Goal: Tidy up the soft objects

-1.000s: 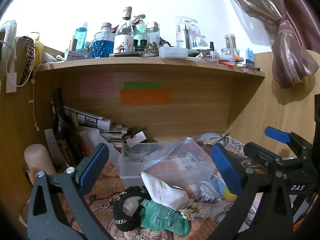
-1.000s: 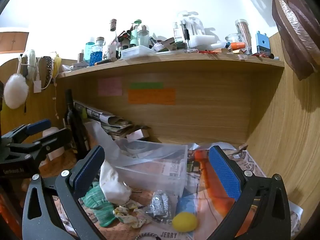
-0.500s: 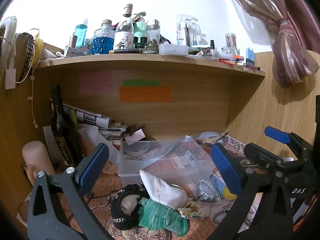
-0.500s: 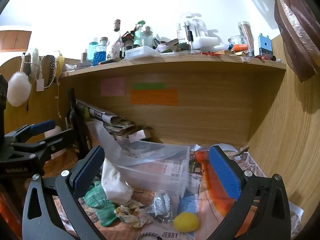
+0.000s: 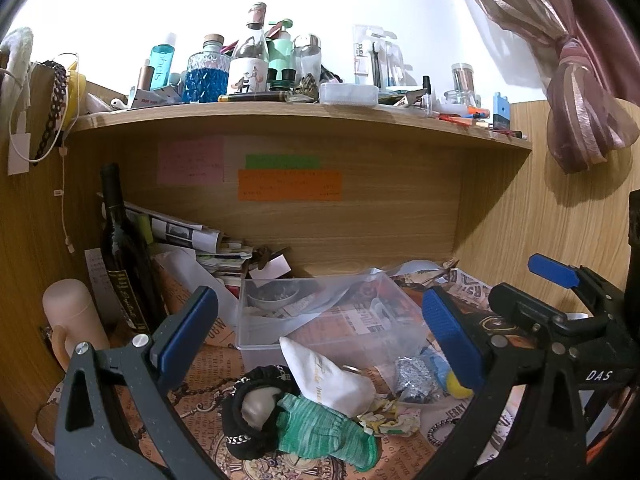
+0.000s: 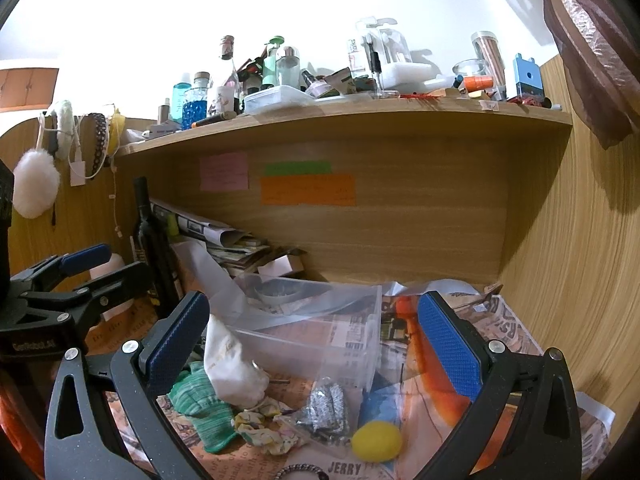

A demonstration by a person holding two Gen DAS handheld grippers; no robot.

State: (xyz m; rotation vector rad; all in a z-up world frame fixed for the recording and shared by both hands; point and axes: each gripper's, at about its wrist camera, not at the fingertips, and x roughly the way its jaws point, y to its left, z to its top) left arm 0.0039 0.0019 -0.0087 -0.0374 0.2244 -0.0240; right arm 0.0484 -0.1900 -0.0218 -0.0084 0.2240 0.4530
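A heap of soft things lies on the newspaper-covered desk in front of a clear plastic box point(image 5: 320, 316) point(image 6: 316, 332): a green knit sock point(image 5: 320, 432) point(image 6: 204, 412), a white cloth pouch point(image 5: 324, 376) point(image 6: 230, 368), a black scrunchie point(image 5: 256, 408), a crumpled patterned cloth point(image 5: 386, 420) point(image 6: 264, 424) and a yellow ball point(image 6: 376, 440). My left gripper point(image 5: 320, 328) is open and empty above the heap. My right gripper point(image 6: 316, 328) is open and empty, to the right of the left one.
A dark wine bottle point(image 5: 124, 256) and a pink flask point(image 5: 72, 320) stand at the left. Newspapers point(image 5: 188, 236) are stacked behind. A silver foil packet point(image 6: 326, 404) lies by the ball. The shelf point(image 5: 280, 108) above holds several bottles. A wooden wall point(image 6: 580, 240) closes the right.
Both grippers have drifted slightly; the view has shifted a little. Both stay open and empty. Nothing on the desk has moved.
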